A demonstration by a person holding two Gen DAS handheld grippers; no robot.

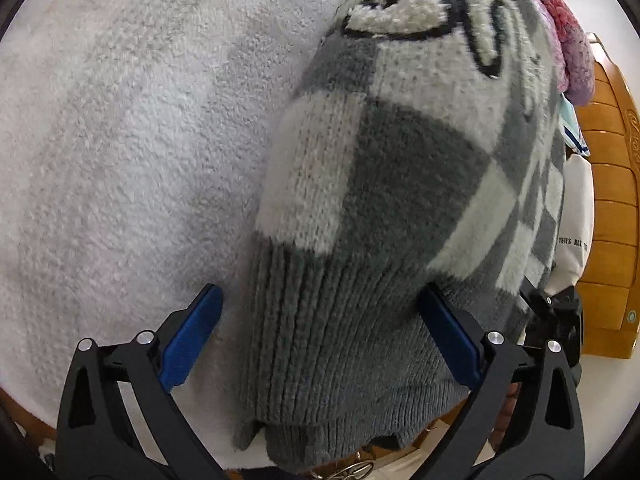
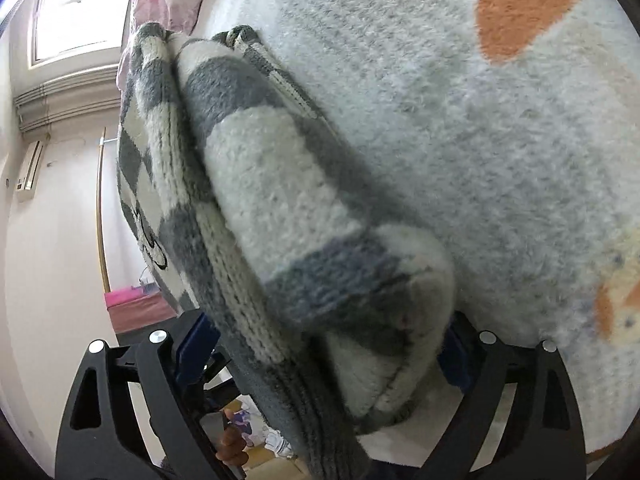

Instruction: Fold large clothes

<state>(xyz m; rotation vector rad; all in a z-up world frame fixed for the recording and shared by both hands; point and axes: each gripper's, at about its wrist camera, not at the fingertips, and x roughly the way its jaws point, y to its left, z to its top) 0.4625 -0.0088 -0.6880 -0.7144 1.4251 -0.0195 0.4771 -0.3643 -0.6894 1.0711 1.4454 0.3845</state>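
Figure. A grey-and-white checkered knit sweater (image 1: 404, 184), folded into a thick bundle, lies on a white fleece blanket (image 1: 120, 140) spread over what appears to be a bed.

Left wrist view: the sweater fills the frame from 6 o'clock up to 1 o'clock. Its grey ribbed hem (image 1: 332, 340) runs between the two blue pads of the left claw (image 1: 320, 312). The jaws stand wide; the pad at 7 o'clock is clear of the knit, while the pad at 5 o'clock touches or nearly touches its edge, so nothing is pinched. Straddling the hem this way would let the claw close on the thick end of the bundle, or leave it lying flat.

Right wrist view: the right claw (image 2: 320, 344) also stands wide, the stacked folds of the sweater (image 2: 280, 216) lying loosely between its pads. The bundle runs from 6 o'clock toward 11 o'clock. Its weight appears to rest on the blanket (image 2: 460, 120), whose orange patches show at 1 and 4 o'clock.

Pink and purple textiles (image 1: 568, 40) lie at 1 o'clock beyond the sweater, beside a wooden bed frame (image 1: 612, 216) at 3 o'clock.
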